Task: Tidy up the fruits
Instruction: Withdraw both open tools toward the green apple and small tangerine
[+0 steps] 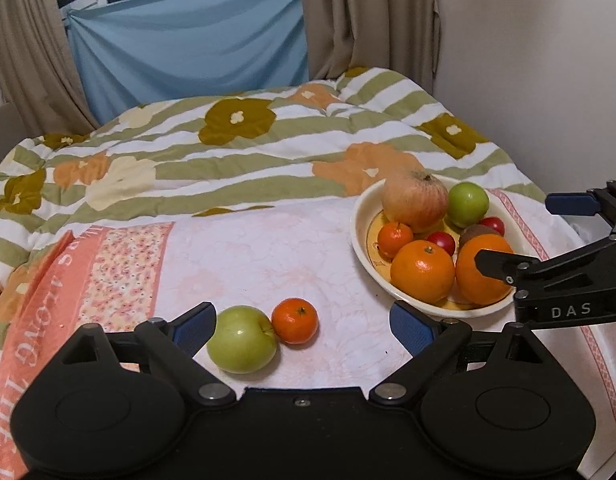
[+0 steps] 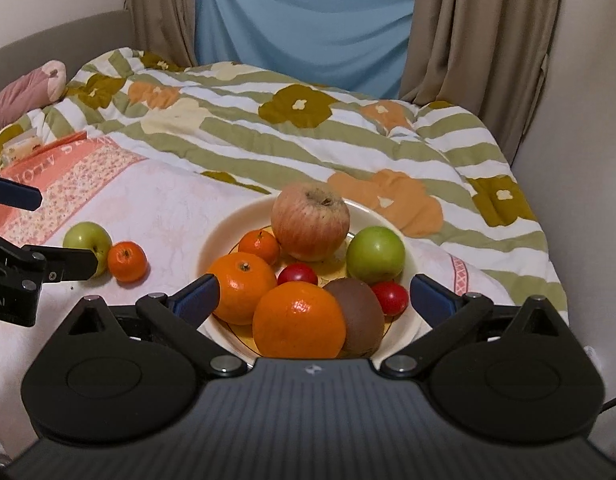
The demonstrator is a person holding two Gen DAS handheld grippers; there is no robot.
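Two fruits lie loose on bed: apple (image 1: 241,339) touching mandarin (image 1: 295,321). Bowl (image 1: 362,240) near right edge, nearly full. Left hand-held gripper (image 1: 304,320) spread around pair; right hand-held gripper (image 2: 314,292) spread over bowl, holding nothing. Next, likely: pinch one fruit, carry to bowl.

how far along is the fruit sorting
Mostly done, it seems: the cream bowl already holds a large red apple, a green apple, oranges, a brown kiwi and small red fruits. Nothing is in hand; both tongs are open. Left: the loose green apple and small orange mandarin on the cloth, between the left tongs.
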